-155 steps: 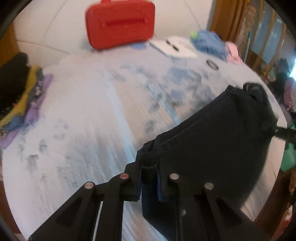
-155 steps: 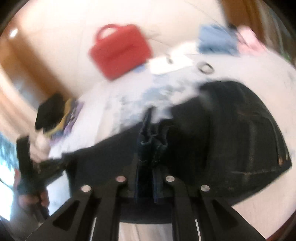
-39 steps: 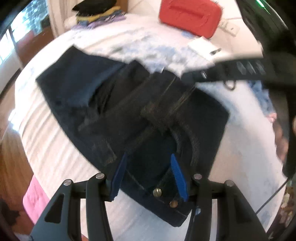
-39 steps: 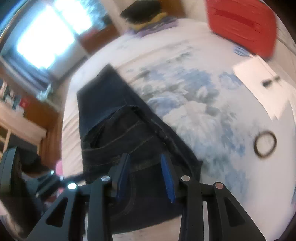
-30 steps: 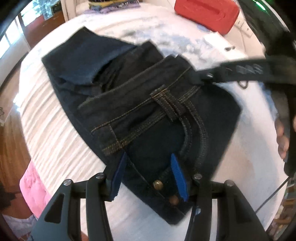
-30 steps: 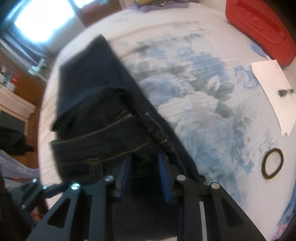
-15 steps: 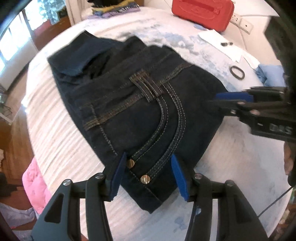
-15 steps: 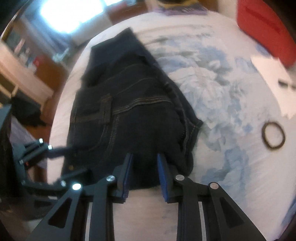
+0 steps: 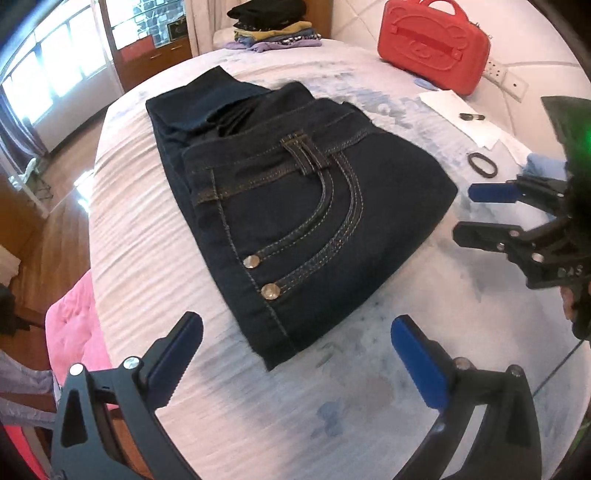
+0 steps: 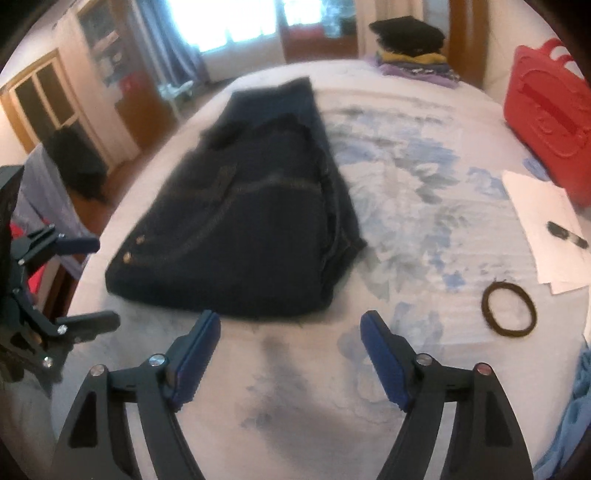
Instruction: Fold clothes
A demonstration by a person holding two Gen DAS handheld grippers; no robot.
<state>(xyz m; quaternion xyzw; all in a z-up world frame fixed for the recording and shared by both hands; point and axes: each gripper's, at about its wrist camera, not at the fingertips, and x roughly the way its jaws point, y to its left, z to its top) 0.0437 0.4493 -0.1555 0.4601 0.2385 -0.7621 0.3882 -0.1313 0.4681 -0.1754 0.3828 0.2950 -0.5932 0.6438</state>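
Note:
Dark blue jeans (image 9: pixel 295 206) lie folded flat on the white and blue floral bed, front pocket and two rivets up; they also show in the right wrist view (image 10: pixel 251 229). My left gripper (image 9: pixel 295 347) is open and empty, just short of the jeans' near corner. My right gripper (image 10: pixel 290 336) is open and empty, just short of the jeans' near edge. Each gripper shows in the other's view: the right one (image 9: pixel 476 210) at the right, the left one (image 10: pixel 96 280) at the left.
A red case (image 9: pixel 432 48) stands at the bed's far side. White papers (image 9: pixel 465 118) and a black hair band (image 10: pixel 509 309) lie right of the jeans. A stack of folded clothes (image 9: pixel 273 26) sits at the far end. A pink cushion (image 9: pixel 70 332) lies off the left edge.
Both grippers let go of the jeans, opened wide and drew back from them. The jeans now lie folded and still on the bed.

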